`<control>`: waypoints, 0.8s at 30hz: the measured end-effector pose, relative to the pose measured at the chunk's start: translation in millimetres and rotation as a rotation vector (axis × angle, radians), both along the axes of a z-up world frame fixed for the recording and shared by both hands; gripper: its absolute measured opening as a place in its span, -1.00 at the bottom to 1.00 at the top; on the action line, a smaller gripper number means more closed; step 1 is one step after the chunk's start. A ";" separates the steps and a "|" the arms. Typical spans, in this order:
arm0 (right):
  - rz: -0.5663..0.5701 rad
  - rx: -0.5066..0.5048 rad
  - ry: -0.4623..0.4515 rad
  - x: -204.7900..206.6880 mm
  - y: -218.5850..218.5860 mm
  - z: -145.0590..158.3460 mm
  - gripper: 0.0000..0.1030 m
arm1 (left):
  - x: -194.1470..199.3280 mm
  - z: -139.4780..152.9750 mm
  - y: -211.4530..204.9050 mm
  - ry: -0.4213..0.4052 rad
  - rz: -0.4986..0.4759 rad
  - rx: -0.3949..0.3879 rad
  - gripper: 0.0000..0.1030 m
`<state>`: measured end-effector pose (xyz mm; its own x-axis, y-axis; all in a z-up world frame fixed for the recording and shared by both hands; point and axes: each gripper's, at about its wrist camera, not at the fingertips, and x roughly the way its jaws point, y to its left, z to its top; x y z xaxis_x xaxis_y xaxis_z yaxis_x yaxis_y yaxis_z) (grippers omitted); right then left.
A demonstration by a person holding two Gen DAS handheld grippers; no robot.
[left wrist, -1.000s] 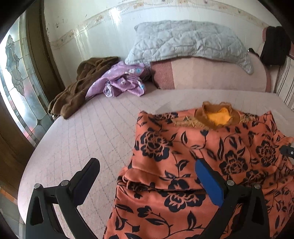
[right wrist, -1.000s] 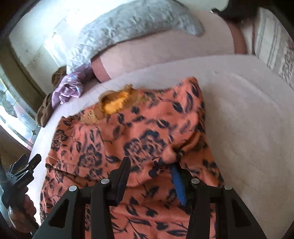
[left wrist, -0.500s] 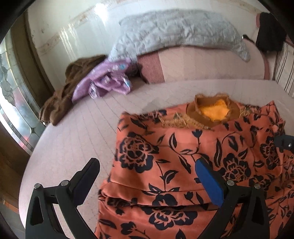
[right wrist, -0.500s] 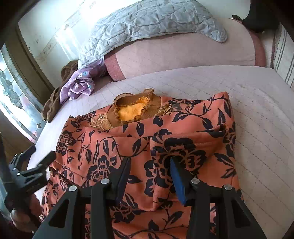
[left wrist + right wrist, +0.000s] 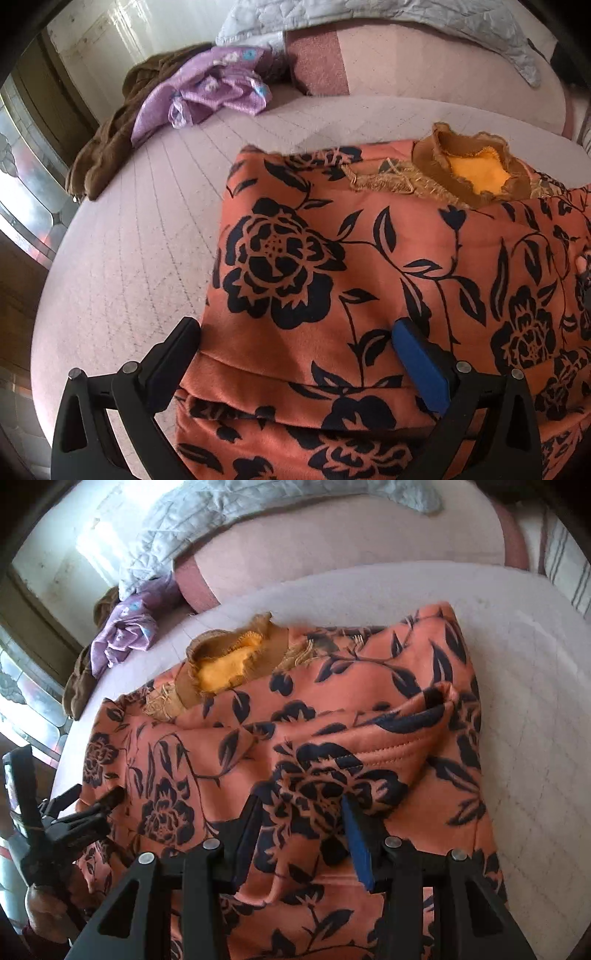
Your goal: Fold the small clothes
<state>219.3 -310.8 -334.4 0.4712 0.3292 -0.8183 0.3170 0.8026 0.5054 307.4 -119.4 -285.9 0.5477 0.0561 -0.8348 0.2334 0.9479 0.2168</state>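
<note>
1. Between the spread fingers of the left gripper (image 5: 295, 350) lies the orange floral garment (image 5: 369, 280), flat on the pink bedspread (image 5: 129, 258), its brown collar with yellow lining (image 5: 476, 173) at the far end.
2. Left jaws stand wide apart, released, straddling a folded ridge of the cloth; the black finger sits at the garment's left edge, the blue-padded one rests over the fabric.
3. Right gripper (image 5: 301, 823) is over the garment's right half, and a bunched fold of sleeve cloth rises between its fingers. Jaws are narrowed around that bunch, but whether they are truly pinching it I cannot tell.
4. Seen from the right wrist, the left gripper (image 5: 96, 805) hovers at the garment's left edge, held in a hand (image 5: 40, 904).
5. Against half a second ago: the left camera has dropped closer, the big black rose now filling the middle of its view, and the fold line sits right at the fingers. On the right, the gripper has pushed forward into the sleeve, and the cloth has heaped up higher between the fingers.
6. Farther out: a purple garment (image 5: 207, 88) and a brown garment (image 5: 107, 144) lie crumpled near the bed's far left corner, well apart from the work. A grey quilted pillow (image 5: 406, 14) rests on a pink bolster (image 5: 424, 62) at the head.
</note>
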 end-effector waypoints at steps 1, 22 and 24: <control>-0.001 0.004 -0.001 -1.2 -1.0 2.2 -0.06 | -3.3 3.0 -0.3 -0.012 -0.004 0.004 1.00; -0.008 -0.020 -0.003 -34.1 -10.4 21.1 -0.03 | -66.1 59.6 -16.0 -0.223 -0.137 -0.084 1.00; -0.008 -0.018 -0.003 -29.6 -11.0 19.0 -0.03 | -63.0 60.2 -16.2 -0.224 -0.136 -0.085 1.00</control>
<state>189.7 -321.9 -315.4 0.4763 0.3107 -0.8226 0.3220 0.8089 0.4919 244.4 -135.6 -225.7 0.7168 -0.0960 -0.6907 0.3154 0.9280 0.1983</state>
